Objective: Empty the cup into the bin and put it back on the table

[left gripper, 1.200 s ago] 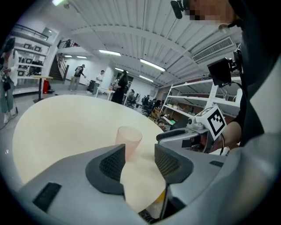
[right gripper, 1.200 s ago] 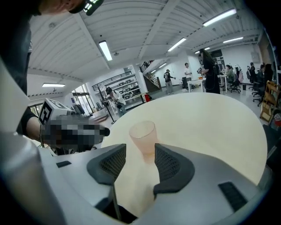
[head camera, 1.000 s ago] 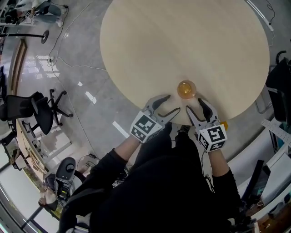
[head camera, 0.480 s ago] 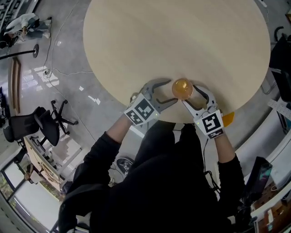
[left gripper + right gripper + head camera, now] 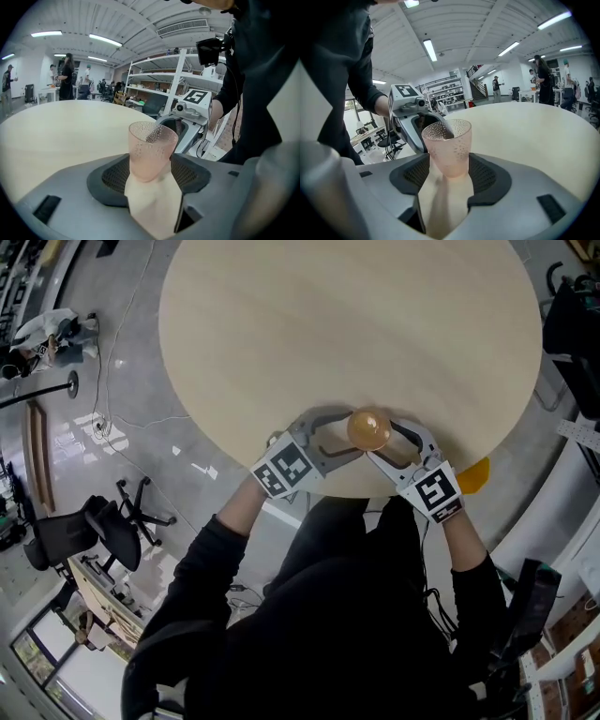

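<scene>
A translucent pink dimpled cup (image 5: pixel 368 428) stands upright on the round pale table (image 5: pixel 347 324), close to its near edge. My left gripper (image 5: pixel 349 435) comes at it from the left and my right gripper (image 5: pixel 382 441) from the right. In the left gripper view the cup (image 5: pixel 151 150) rises between the left gripper's (image 5: pixel 151 172) dark pads. In the right gripper view the cup (image 5: pixel 448 146) likewise rises between the right gripper's (image 5: pixel 446 172) pads. Both pairs of jaws have just been opening; they stand wide with the cup's foot between them, not pressed. I cannot tell what the cup holds.
The table edge runs just behind both grippers, with the person's dark sleeves below it. A yellow object (image 5: pixel 473 473) shows under the table's right edge. A black office chair (image 5: pixel 103 521) and cables lie on the grey floor at left. Shelving (image 5: pixel 187 75) and distant people stand beyond.
Both grippers moved forward from short of the cup to either side of it, and their jaws widened. The cup stayed where it was on the table.
</scene>
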{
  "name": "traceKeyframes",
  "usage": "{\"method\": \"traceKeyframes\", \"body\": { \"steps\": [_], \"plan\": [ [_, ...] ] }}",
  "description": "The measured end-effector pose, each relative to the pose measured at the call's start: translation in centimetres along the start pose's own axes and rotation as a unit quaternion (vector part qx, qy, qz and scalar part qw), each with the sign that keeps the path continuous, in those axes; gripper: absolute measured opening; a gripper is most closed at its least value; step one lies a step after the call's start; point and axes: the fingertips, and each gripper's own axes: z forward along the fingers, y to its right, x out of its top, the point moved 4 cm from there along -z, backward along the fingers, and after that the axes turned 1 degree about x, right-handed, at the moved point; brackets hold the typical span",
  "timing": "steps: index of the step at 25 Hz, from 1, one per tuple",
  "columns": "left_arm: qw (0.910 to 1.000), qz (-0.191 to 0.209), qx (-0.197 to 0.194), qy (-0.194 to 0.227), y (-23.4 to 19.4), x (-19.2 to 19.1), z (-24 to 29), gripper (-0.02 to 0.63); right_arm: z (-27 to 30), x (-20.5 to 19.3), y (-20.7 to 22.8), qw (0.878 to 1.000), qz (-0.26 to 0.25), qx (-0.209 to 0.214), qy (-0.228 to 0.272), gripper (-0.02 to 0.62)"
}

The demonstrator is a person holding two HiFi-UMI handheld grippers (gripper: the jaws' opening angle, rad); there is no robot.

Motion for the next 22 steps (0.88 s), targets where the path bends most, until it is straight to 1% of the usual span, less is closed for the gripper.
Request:
{"method": "traceKeyframes", "body": {
  "steps": [7,11,14,18,20,22],
  "plan": [
    [0.9987,-0.001,-0.041,0.032,3.3,1.9,-1.4,0.287,-3.4,1.1,-2.9,0.999,0.042,-0.022,0.024,0.261],
    [0.9951,-0.017,-0.073,0.064,5.3,4.6,-1.9,0.287,-6.7,2.4,-3.9,0.995,0.071,-0.038,0.053,0.261],
    [0.9916,-0.025,-0.095,0.084,7.2,6.6,-1.3,0.287,-9.9,2.6,-4.4,0.992,0.086,-0.055,0.076,0.261],
    [0.9865,-0.033,-0.125,0.101,10.0,9.2,0.0,0.285,-14.3,2.4,-5.1,0.985,0.107,-0.077,0.109,0.261],
    [0.9829,-0.040,-0.141,0.112,11.6,10.7,0.6,0.285,-16.7,2.4,-5.5,0.979,0.123,-0.088,0.133,0.261],
    [0.9799,-0.039,-0.153,0.121,13.4,12.4,1.6,0.285,-19.3,1.9,-5.9,0.974,0.135,-0.100,0.153,0.261]
  ]
}}
